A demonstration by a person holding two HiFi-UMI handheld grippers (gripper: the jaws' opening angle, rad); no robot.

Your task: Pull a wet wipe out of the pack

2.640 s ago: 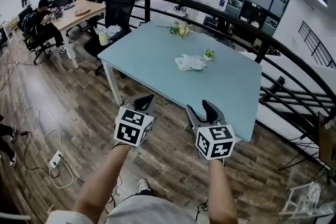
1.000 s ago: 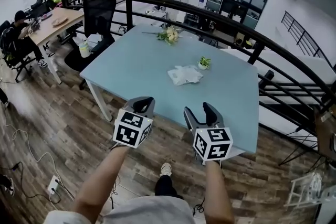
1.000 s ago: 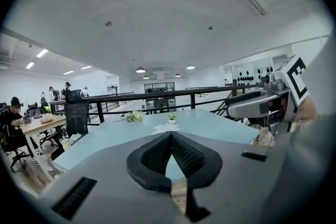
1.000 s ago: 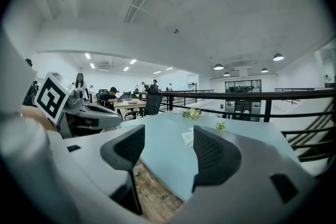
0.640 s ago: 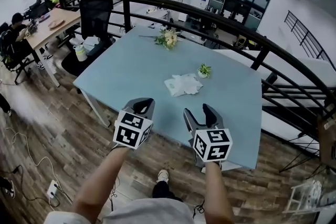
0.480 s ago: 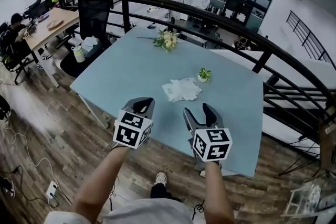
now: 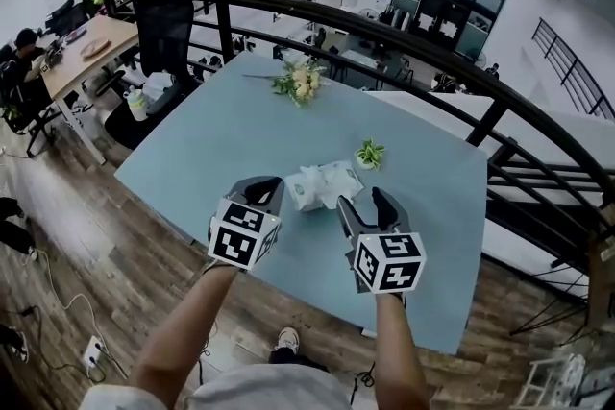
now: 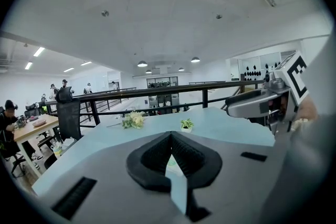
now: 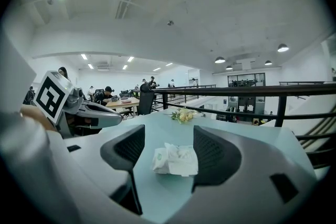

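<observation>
The wet wipe pack (image 7: 317,185), white and crumpled with a green label, lies on the light blue table (image 7: 211,149). In the head view both grippers hover over the table's near edge, just short of the pack. My right gripper (image 7: 366,204) is open; in the right gripper view the pack (image 9: 176,160) lies ahead between the spread black pads (image 9: 207,152), untouched. My left gripper (image 7: 259,193) is to the pack's left and shut on nothing. In the left gripper view its pads (image 8: 157,152) meet, and a sliver of the pack shows below them.
A small potted plant (image 7: 368,154) stands just beyond the pack, and a bunch of pale flowers (image 7: 300,84) lies at the table's far edge. A black railing (image 7: 384,38) runs behind the table. An office chair (image 7: 163,14) and desks with seated people are far left.
The view has closed in on the table: the pack, once far ahead, now lies just in front of both grippers. The grippers now hang over the table's near edge, jaws unchanged.
</observation>
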